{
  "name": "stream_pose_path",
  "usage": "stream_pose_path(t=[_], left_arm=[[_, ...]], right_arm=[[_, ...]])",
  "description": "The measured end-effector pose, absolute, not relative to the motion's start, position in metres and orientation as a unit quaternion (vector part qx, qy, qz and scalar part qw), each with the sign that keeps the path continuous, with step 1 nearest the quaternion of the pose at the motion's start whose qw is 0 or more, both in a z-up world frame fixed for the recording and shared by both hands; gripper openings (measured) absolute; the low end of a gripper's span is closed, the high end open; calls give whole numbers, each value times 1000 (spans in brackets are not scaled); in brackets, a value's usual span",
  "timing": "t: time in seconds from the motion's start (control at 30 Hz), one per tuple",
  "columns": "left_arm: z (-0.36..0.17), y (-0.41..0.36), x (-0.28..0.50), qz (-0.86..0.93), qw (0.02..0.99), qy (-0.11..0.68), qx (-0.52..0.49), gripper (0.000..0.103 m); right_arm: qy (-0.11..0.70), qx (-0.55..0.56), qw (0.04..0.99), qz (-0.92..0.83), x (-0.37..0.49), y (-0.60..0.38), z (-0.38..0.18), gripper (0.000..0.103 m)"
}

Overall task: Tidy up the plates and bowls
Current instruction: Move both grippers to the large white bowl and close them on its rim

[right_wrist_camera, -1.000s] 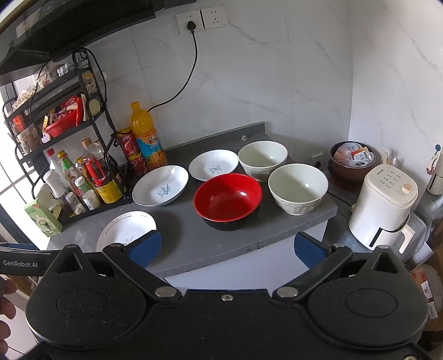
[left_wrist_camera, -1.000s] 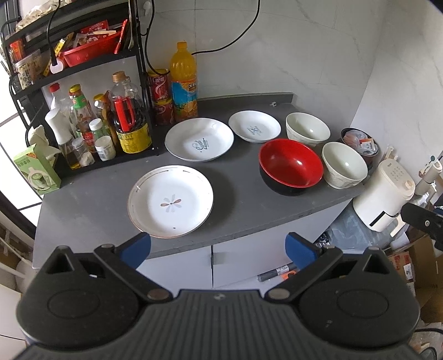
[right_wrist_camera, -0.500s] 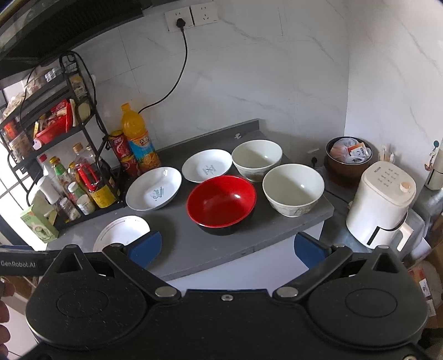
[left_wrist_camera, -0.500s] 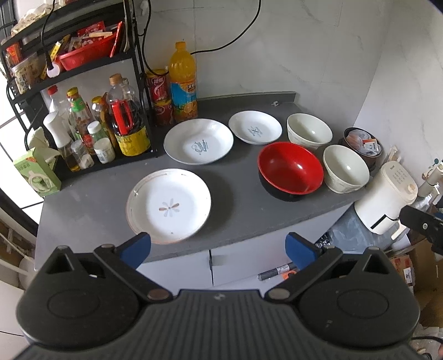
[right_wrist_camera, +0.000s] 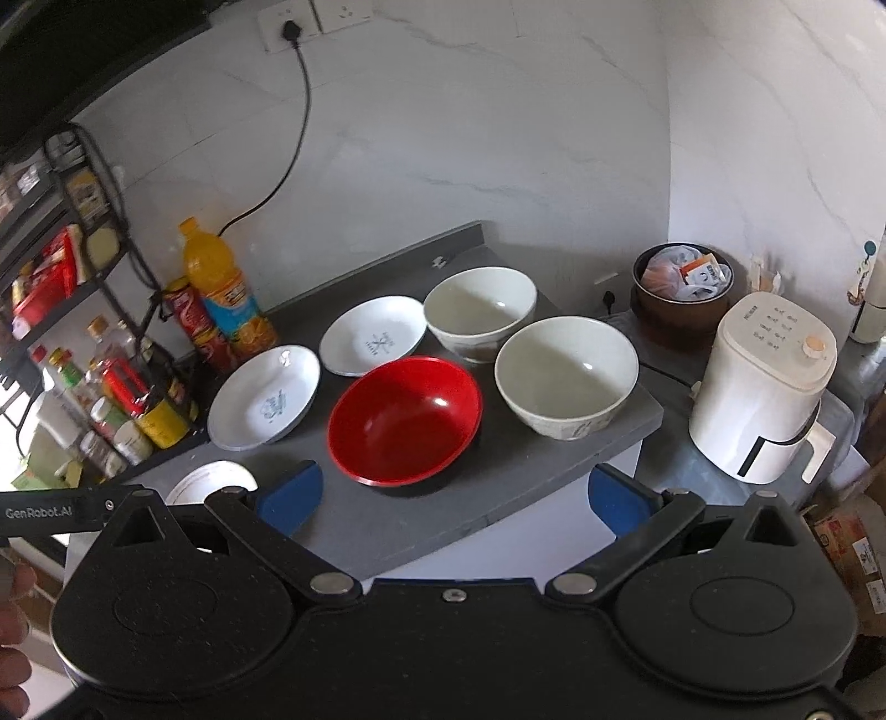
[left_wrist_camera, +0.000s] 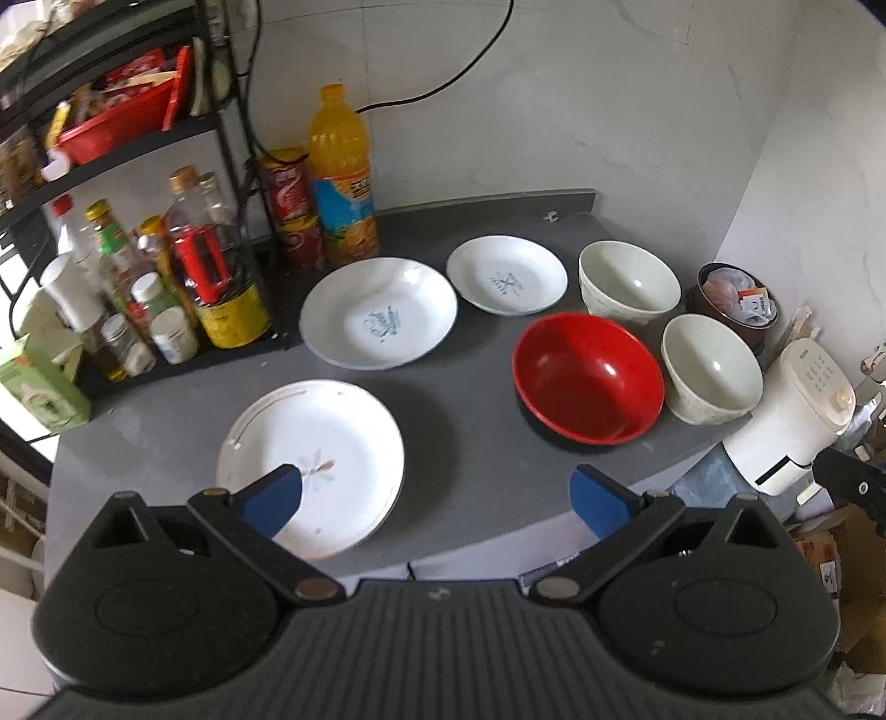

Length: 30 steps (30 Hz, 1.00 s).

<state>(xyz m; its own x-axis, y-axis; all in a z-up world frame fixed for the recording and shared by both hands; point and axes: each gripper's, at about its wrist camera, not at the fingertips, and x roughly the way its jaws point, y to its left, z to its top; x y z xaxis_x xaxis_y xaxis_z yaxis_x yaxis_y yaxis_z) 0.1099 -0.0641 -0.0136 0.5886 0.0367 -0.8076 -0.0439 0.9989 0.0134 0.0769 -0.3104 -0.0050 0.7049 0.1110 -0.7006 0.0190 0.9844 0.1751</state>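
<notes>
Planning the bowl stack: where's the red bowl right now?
The red bowl sits mid-counter near the front edge, right of the blue-print plate and left of the nearer white bowl; both views show it.

A grey countertop (left_wrist_camera: 476, 498) runs along a white marble-patterned wall (left_wrist_camera: 609, 99). At its left end stands a black wire rack (left_wrist_camera: 221, 127) crowded with sauce and oil bottles (left_wrist_camera: 216, 266) and small jars; a red basket (left_wrist_camera: 119, 119) sits on an upper shelf. Just beside the rack, against the wall, stand a tall orange drink bottle (left_wrist_camera: 340, 177) and stacked red cans (left_wrist_camera: 290, 205). A green carton (left_wrist_camera: 39, 382) sits at the counter's far left edge. A black cable (right_wrist_camera: 288, 144) hangs from a wall socket (right_wrist_camera: 288, 25). To the right, on a lower surface, are a white air fryer (right_wrist_camera: 767, 387) and a brown pot (right_wrist_camera: 684, 293) stuffed with packets.
</notes>
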Motion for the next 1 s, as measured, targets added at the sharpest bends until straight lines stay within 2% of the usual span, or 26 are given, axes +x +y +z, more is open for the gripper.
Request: stream_pose_path(t=[0.67, 1.0], left_arm=[[-61, -98, 243, -49, 882, 469, 24, 101], [-78, -134, 276, -76, 870, 485, 46, 101]], right_arm=[[368, 132, 918, -69, 146, -322, -48, 98], [376, 155, 908, -101, 165, -345, -63, 90]])
